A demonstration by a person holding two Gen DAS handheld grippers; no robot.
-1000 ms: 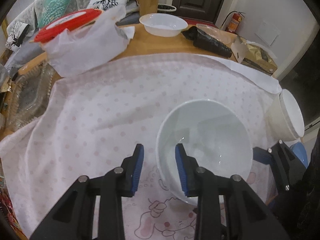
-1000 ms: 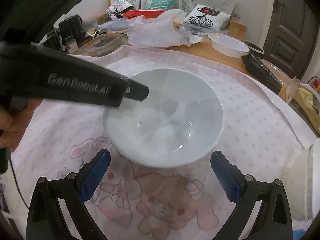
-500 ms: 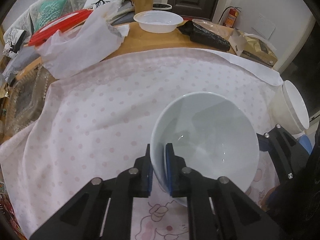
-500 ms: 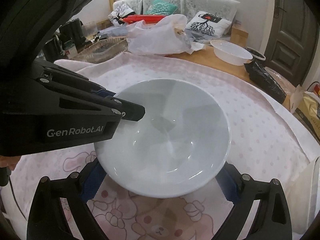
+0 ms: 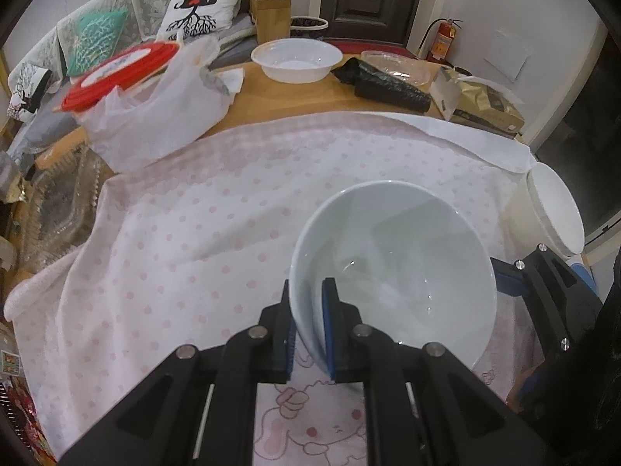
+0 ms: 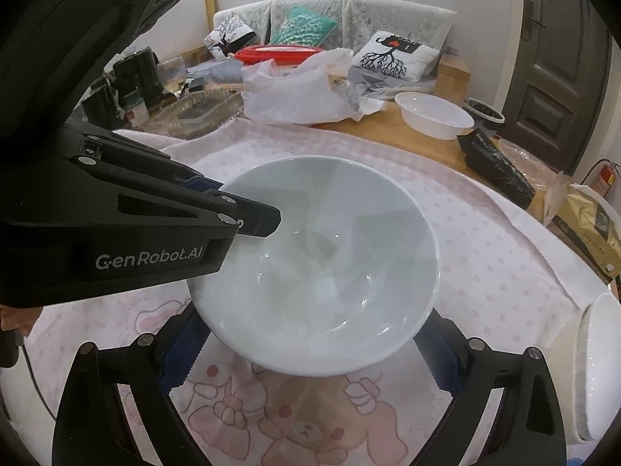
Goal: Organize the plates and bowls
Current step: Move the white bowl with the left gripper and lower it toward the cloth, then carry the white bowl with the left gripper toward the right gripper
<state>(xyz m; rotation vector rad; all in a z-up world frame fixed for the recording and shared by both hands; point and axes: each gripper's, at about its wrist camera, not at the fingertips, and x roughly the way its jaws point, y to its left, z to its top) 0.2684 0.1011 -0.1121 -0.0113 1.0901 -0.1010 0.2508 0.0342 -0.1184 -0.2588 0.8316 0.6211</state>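
A white bowl [image 5: 403,264] hangs above the pink dotted cloth [image 5: 217,209], lifted off it. My left gripper [image 5: 308,330] is shut on the bowl's near left rim, one pad inside and one outside. In the right wrist view the same bowl [image 6: 322,272] fills the middle, with the left gripper [image 6: 252,221] clamped on its left rim. My right gripper [image 6: 310,353] is open wide, its blue pads under and beside the bowl, apart from it. A stack of white bowls [image 5: 551,209] stands at the cloth's right edge and also shows in the right wrist view [image 6: 597,369].
At the back on the wooden table [image 5: 271,97] are a white plastic bowl [image 5: 297,60], a black roll [image 5: 388,87], a white bag with a red lid [image 5: 155,105], and a gold box [image 5: 485,110]. A clear tray [image 5: 50,209] lies at the left.
My left gripper closed on the bowl's rim and lifted the bowl off the cloth. The bowl now sits higher over the open right gripper.
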